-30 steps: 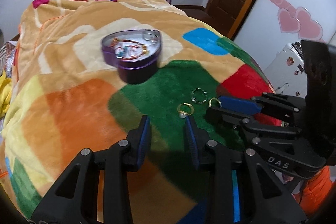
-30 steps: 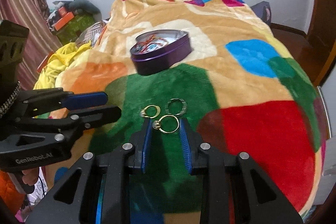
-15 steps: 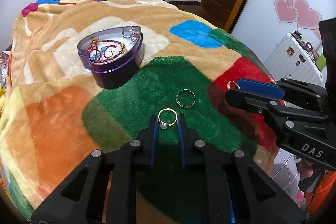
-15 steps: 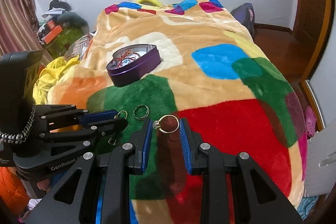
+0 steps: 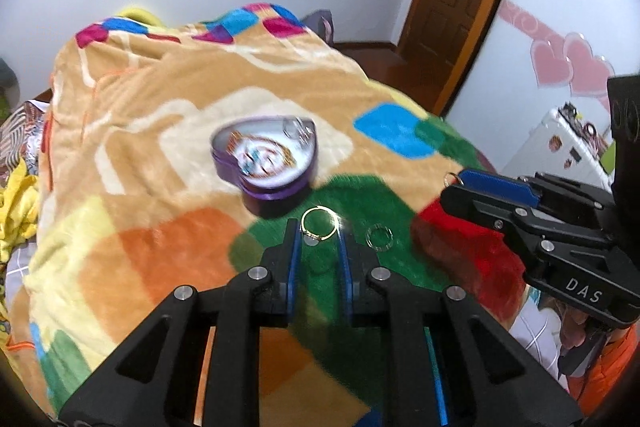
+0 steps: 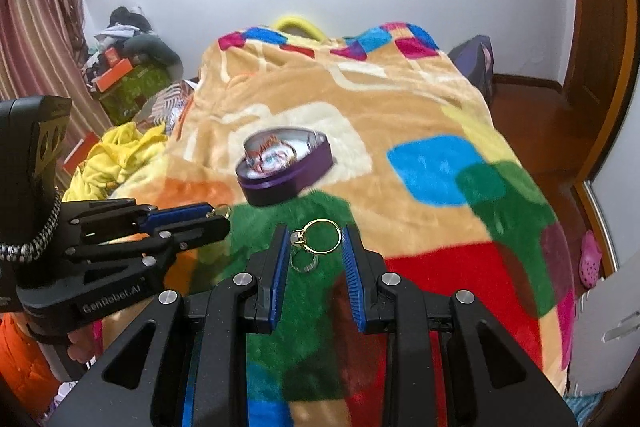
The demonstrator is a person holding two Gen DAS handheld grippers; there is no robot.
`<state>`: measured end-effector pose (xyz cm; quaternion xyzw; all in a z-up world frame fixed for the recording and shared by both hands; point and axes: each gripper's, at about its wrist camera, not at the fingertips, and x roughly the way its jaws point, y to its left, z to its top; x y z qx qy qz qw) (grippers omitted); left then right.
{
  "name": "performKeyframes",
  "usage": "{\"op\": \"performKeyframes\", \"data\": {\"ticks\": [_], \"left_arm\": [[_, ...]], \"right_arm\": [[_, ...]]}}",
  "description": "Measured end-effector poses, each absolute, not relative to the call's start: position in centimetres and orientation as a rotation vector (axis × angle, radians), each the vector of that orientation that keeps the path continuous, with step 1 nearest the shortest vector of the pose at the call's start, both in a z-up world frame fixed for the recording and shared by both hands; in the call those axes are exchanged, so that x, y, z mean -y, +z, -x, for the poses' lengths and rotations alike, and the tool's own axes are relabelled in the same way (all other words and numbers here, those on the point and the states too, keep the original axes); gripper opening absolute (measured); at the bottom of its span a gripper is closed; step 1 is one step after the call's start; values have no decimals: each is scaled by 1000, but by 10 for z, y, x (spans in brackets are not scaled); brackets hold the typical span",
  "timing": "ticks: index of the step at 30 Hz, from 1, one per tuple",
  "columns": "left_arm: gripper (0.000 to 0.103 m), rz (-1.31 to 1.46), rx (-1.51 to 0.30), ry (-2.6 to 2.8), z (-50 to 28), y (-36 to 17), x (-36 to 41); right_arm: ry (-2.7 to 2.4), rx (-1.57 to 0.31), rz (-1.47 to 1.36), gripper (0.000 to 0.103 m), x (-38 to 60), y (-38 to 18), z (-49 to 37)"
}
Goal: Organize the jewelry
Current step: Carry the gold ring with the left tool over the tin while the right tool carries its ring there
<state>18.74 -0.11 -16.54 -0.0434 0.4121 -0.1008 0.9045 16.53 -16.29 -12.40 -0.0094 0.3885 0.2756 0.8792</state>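
- Left tongs (image 5: 319, 231): closed down on a gold ring (image 5: 319, 224), pinched across its band between the blue pads; a small stone sits at the lower left of the band.
- Right tongs (image 6: 316, 237): likewise clamped on a second gold ring with a stone (image 6: 318, 236), held at the fingertips, stone toward the left pad.
- Change over the last second: the left tongs were gaping above the blanket with the ring lying ahead of them; half a second ago they had closed on it, and now both rings ride clear of the blanket, each carried higher than before. The right tongs had their ring earlier and have kept it throughout.
- A silver ring (image 5: 379, 237) remains on the green patch of the blanket (image 5: 168, 255), just right of the left tongs; in the right wrist view it shows below the held ring (image 6: 303, 264).
- Purple heart-shaped tin (image 5: 266, 163) sits open on the bed beyond the rings, with a beaded piece and some clear items already inside. It is blurred, so detail is uncertain.
- Reading: both pickups look done; the carry to the tin appears to be the step in hand, with the silver ring left to collect.
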Motion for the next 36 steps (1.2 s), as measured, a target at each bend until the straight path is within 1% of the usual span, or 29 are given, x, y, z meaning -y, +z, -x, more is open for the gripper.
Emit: {"op": "performKeyframes", "data": {"ticks": [10,16,23,36], "left_arm": [[17,119,-757,-158,-191,-137,-23],[17,128,-733,-149,-200,-131,-32],[17,129,-733,-151,-219,-134,-36],[17,169,-787,-152,-264,-157,-50]], "right_arm": [[587,-730,9,24,151,-99,-173],[600,-695,-2,24,143,-90,-183],[612,-693,6,24,129,-93,-200],[633,-763,44,24,105,-117,-237]]}}
